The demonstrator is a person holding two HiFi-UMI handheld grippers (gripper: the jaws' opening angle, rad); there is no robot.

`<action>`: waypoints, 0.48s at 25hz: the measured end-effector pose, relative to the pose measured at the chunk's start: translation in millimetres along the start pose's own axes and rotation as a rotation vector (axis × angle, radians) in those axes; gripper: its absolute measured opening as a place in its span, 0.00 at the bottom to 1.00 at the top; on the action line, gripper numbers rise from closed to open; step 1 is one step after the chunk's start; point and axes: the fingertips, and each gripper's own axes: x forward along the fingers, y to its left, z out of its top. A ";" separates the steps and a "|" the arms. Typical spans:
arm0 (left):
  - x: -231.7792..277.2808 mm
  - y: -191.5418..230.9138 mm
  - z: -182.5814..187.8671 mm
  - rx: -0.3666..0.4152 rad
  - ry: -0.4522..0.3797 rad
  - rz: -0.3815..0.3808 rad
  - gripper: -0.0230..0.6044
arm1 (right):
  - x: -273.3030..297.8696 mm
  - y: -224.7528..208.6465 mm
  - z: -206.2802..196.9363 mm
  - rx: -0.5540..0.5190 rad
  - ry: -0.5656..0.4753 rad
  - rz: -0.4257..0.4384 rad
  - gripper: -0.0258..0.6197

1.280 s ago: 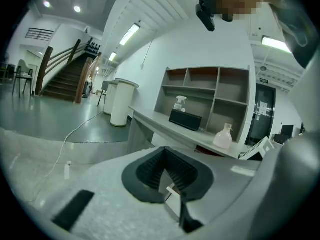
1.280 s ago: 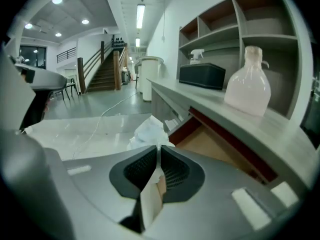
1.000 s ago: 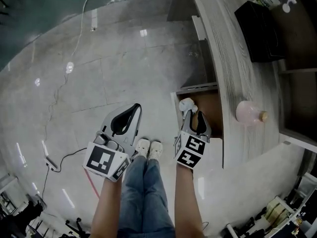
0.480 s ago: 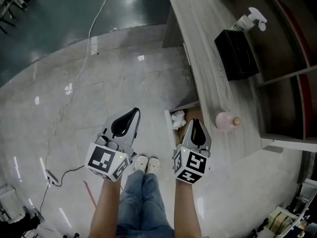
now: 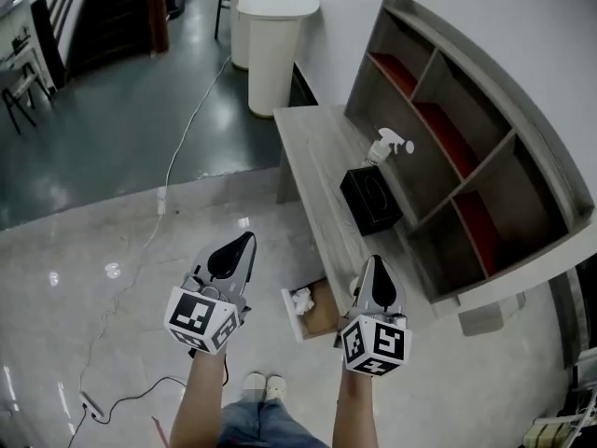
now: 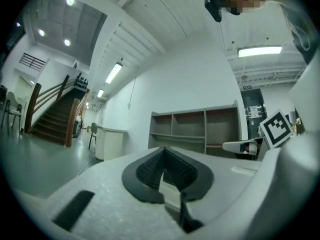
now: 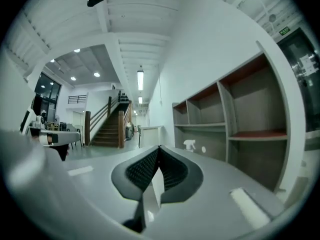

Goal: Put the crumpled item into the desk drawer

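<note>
The crumpled white item point(image 5: 301, 300) lies inside the open desk drawer point(image 5: 322, 317), which sticks out from the grey desk point(image 5: 322, 152). My right gripper point(image 5: 375, 263) is held up above the desk's front edge, just right of the drawer, shut with nothing between its jaws. In the right gripper view the pads point(image 7: 150, 170) meet at the tip, and my right gripper point(image 7: 159, 148) points level into the room. My left gripper point(image 5: 244, 241) hangs over the floor left of the drawer, also shut and empty. In its own view my left gripper point(image 6: 164, 149) faces the shelves.
On the desk stand a black box point(image 5: 370, 201) and a white spray bottle point(image 5: 385, 145). A grey shelf unit point(image 5: 466, 147) rises behind it. A round white table point(image 5: 270, 26) stands beyond, a cable point(image 5: 177, 157) trails over the glossy floor, and stairs point(image 7: 107, 129) lie far off.
The right gripper let go of the crumpled item, which now lies in the drawer, then drew back, rose and closed. The head view has tilted up to take in the shelves.
</note>
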 end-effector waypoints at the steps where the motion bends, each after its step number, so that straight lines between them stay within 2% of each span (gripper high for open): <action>1: -0.8 -4.3 16.3 0.015 -0.020 -0.006 0.04 | -6.3 -2.6 18.3 -0.002 -0.031 -0.001 0.05; 7: -14.5 -28.4 85.8 0.088 -0.114 -0.031 0.04 | -46.6 -11.1 94.3 -0.013 -0.183 0.004 0.05; 12: -27.9 -44.5 111.7 0.114 -0.165 -0.049 0.04 | -74.8 -11.0 118.8 -0.006 -0.258 0.025 0.05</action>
